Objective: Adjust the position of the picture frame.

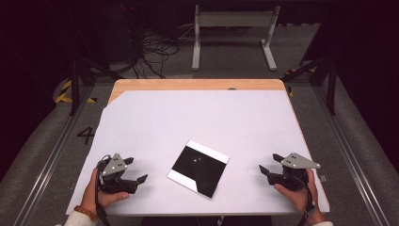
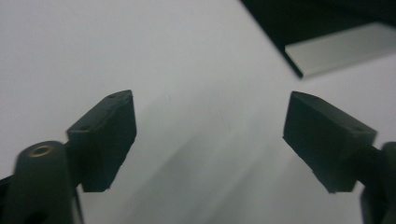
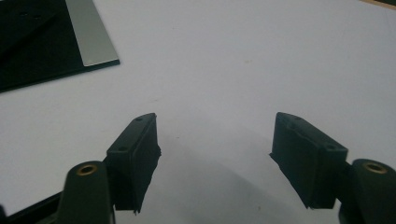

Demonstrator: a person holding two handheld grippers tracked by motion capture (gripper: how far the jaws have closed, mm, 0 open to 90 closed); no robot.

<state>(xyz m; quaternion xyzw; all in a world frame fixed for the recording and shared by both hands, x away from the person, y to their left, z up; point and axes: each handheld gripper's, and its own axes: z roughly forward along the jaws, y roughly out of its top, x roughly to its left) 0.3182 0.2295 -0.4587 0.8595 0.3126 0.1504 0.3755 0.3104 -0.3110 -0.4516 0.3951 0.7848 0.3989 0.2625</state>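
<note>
Nothing has been picked up yet; the work looks barely begun. The black square sheet (image 1: pixel 198 168), perhaps folded with a pale strip showing, lies flat on the desk (image 1: pixel 197 117) between the left gripper (image 1: pixel 134 170) and right gripper (image 1: pixel 268 164), apart from both. Both grippers stand spread and empty.

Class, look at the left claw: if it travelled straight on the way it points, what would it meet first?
Probably the black square sheet with pale edge strips: the open left claw points rightward toward it across the bare white table cover. Depth is unclear, so it might graze the cover first.
</note>
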